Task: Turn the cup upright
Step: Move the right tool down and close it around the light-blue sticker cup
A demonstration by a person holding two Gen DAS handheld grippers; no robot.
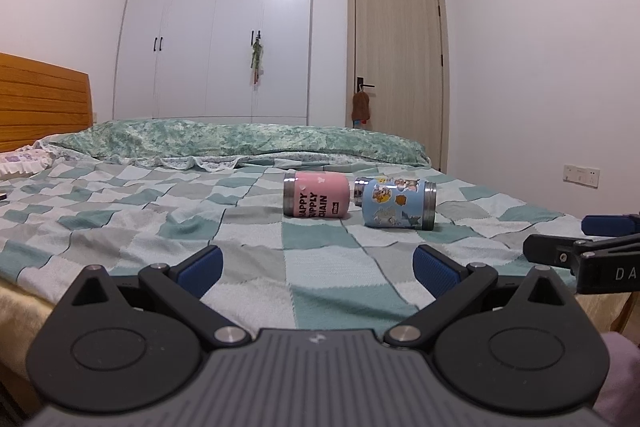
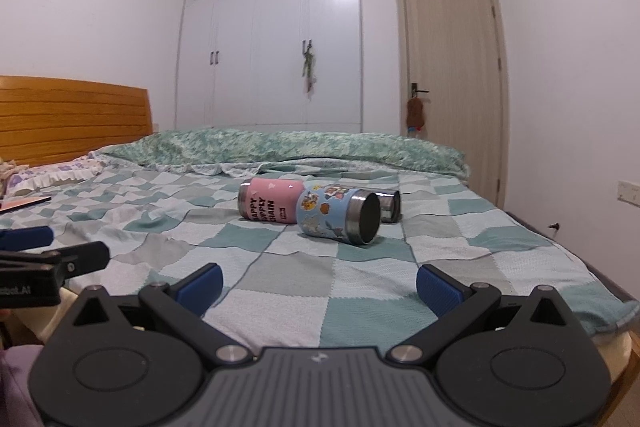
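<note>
cups lying on bed, both grippers empty

left gripper (image 1: 318, 269): spread wide, empty, low over near edge of checked blanket (image 1: 140, 211). right gripper (image 2: 320, 285): likewise spread wide, empty. pink cup (image 1: 316, 200) and blue cup (image 1: 394, 203): both on their sides, mid-bed, touching or nearly so (blue cup's open mouth turned toward right gripper's view). third metal cup (image 2: 389, 206): just behind blue cup, partly hidden.

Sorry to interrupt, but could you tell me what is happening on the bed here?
A person holds two tongs near the edge of the bed, both open and empty. The left tongs and right tongs face a pink cup and a blue cup, both lying on their sides on the checked blanket. Neither cup has been touched yet.
</note>
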